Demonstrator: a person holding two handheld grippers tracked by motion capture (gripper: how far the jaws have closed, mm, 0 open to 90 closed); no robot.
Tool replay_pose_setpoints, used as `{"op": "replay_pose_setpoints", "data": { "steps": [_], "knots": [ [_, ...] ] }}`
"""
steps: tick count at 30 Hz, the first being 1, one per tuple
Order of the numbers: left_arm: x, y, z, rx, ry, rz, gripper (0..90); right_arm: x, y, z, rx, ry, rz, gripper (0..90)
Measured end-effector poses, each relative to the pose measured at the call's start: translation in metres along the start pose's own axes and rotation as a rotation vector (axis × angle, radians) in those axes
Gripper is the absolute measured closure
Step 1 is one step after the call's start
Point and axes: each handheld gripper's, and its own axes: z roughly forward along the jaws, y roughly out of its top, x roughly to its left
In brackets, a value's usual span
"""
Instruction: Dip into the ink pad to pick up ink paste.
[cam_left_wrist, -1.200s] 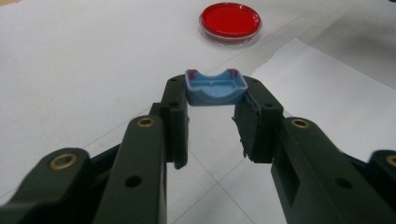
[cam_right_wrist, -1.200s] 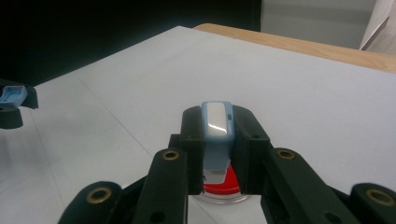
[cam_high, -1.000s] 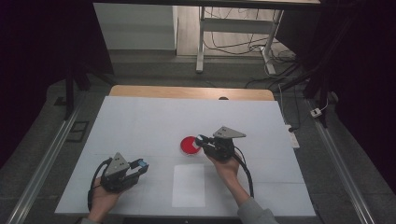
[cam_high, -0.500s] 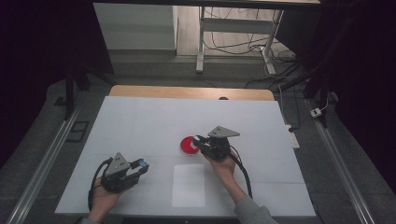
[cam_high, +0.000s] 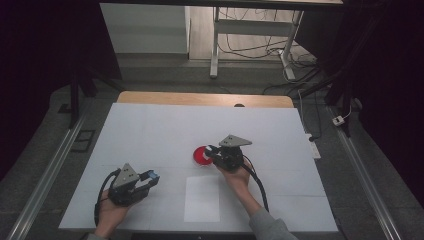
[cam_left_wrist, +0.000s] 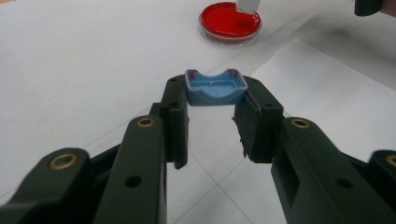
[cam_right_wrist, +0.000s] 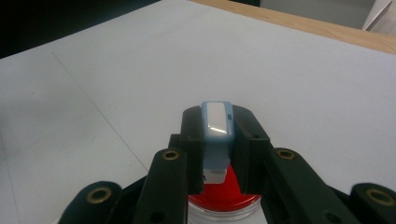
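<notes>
A round red dish lies near the middle of the white table. My right gripper hovers at the dish's right edge, shut on a small pale blue and white piece. In the right gripper view the red dish sits directly under that piece. At the front left my left gripper is shut on a blue cap-like piece with a curved notch, held low over the table. From the left gripper view the red dish lies farther off, with the pale piece's tip touching its far rim.
A white sheet of paper lies flat between the two hands near the front edge. The table's wooden back edge runs behind the white cover. A metal stand and cables are on the floor beyond.
My right gripper has moved left with the pale piece, from beside the red dish to over its edge. The left gripper has stayed put.
</notes>
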Motion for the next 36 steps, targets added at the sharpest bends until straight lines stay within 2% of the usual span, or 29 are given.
{"op": "replay_pose_setpoints", "data": {
  "steps": [16,36],
  "knots": [
    [0.000,0.000,0.000,0.000,0.001,0.001,65.2,0.001,-0.003,0.009,0.050,-0.025,-0.026,75.4],
    [0.000,0.000,0.000,0.002,-0.001,0.000,65.1,0.004,-0.005,0.012,0.059,-0.033,-0.048,75.6]
  ]
}}
